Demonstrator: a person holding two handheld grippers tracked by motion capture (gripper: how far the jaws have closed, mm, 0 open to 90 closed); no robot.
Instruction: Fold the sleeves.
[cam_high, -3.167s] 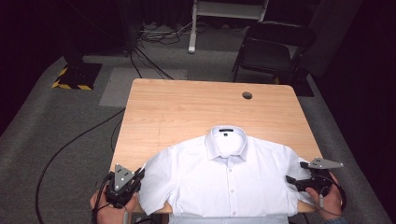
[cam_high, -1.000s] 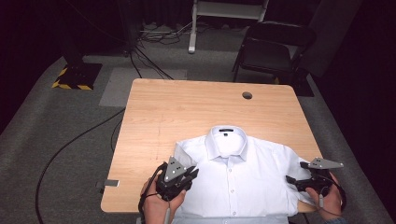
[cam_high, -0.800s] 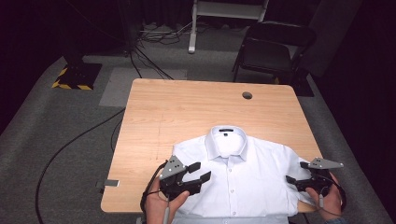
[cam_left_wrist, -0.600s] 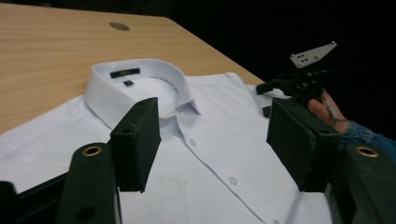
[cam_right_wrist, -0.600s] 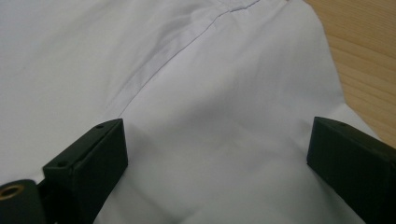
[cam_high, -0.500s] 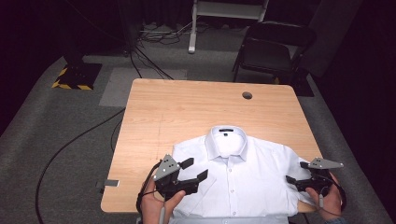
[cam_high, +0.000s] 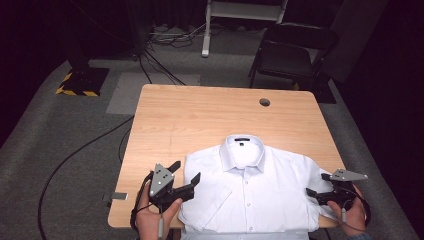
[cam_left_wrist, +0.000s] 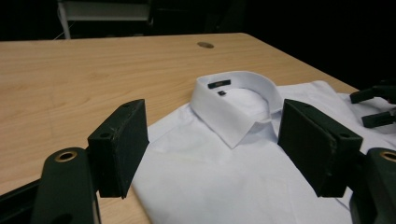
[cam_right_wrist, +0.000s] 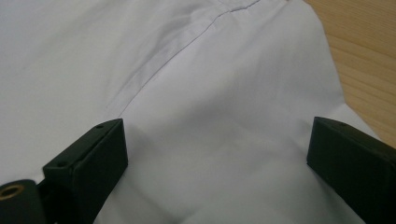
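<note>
From the high view, a white shirt (cam_high: 250, 192) lies face up on the near half of the table (cam_high: 200, 120), collar (cam_high: 243, 152) pointing away from the person. Its left sleeve is folded in over the front. The left gripper (cam_high: 184, 175) sits at the shirt's left edge, jaws apart and holding nothing. The right gripper (cam_high: 315, 196) is at the shirt's right sleeve, jaws apart. A hole (cam_high: 264, 102) in the tabletop lies beyond the shirt, toward the far right corner.

In the left gripper view, the gripper's two jaws stand wide apart just above the shirt (cam_left_wrist: 233, 168), with the collar (cam_left_wrist: 233, 107) between and beyond them. The right gripper (cam_left_wrist: 376, 106) shows past the shirt's far side.

In the right gripper view, the jaws are spread wide over the shirt's (cam_right_wrist: 187, 93) cloth beside a seam, with bare table (cam_right_wrist: 364, 51) past the shirt's edge.
</note>
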